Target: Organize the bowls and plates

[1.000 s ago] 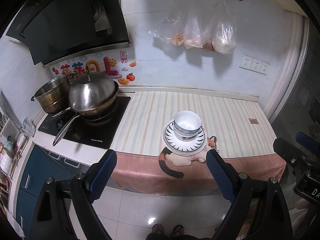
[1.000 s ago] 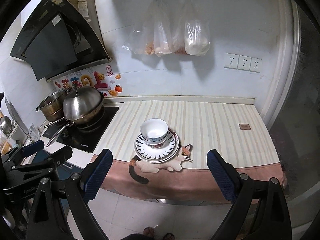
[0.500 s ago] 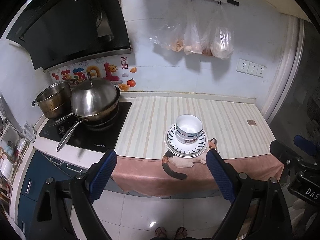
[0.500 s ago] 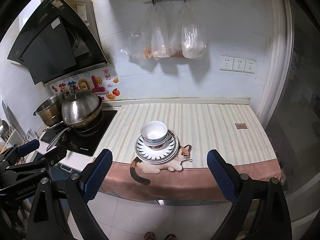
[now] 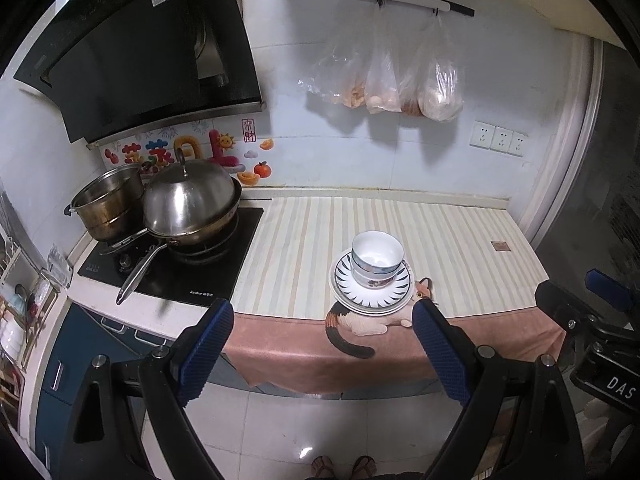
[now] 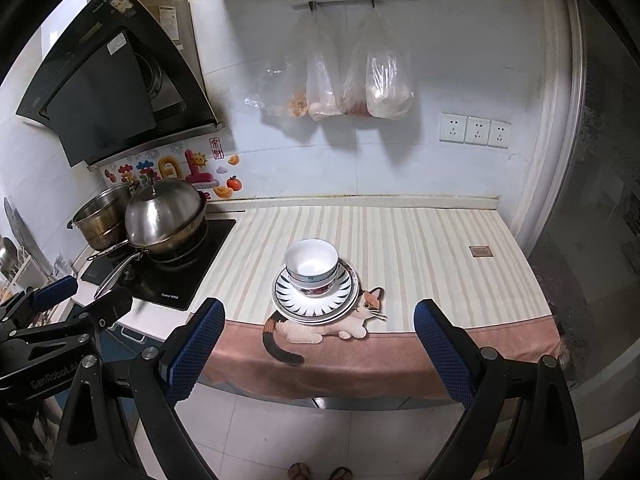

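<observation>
My left gripper (image 5: 322,346) is wide open and holds nothing. Up ahead of it, a bit to the right, two bowls (image 5: 376,258) sit on plates (image 5: 371,290). My right gripper (image 6: 320,344) is wide open too, with the stack straight ahead.

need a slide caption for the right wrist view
Open right tongs held back from the counter, facing stacked bowls on plates.
</observation>
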Action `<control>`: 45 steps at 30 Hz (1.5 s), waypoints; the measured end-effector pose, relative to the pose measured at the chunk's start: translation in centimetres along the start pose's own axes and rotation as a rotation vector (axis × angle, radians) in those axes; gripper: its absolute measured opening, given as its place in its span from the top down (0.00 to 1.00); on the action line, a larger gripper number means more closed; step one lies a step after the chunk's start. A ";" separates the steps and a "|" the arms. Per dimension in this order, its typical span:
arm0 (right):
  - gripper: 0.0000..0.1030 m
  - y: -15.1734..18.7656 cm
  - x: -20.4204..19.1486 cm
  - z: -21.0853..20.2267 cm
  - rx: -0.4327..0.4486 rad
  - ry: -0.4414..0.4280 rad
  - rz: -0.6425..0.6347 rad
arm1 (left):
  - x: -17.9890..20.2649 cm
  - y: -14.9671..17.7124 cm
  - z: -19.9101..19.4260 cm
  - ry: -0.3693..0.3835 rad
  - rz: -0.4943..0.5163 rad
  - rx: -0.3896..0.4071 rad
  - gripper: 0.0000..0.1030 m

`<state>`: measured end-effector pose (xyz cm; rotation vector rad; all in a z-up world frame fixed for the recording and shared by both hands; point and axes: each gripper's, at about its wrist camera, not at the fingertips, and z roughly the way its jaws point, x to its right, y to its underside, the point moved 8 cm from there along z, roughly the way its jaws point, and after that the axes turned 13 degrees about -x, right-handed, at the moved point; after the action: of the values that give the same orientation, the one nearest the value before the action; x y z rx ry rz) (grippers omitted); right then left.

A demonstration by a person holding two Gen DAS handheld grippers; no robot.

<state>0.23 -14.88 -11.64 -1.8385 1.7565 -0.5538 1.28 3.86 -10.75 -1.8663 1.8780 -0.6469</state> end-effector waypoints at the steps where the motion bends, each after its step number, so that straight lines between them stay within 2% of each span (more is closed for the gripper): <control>1: 0.05 0.0 0.0 -0.2 0.002 0.000 0.002 | 0.1 0.0 -0.1 0.001 0.002 0.002 0.11; 29: 0.05 0.4 0.8 -1.6 0.014 0.023 0.023 | 0.6 0.1 -0.7 0.027 0.007 0.010 0.11; 45: 0.05 0.9 0.9 -2.0 0.008 0.018 0.019 | 1.7 1.8 -1.6 0.024 -0.013 0.005 0.11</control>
<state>-1.67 -16.00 -10.68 -1.8147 1.7792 -0.5716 -1.11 2.18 -10.45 -1.8767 1.8790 -0.6802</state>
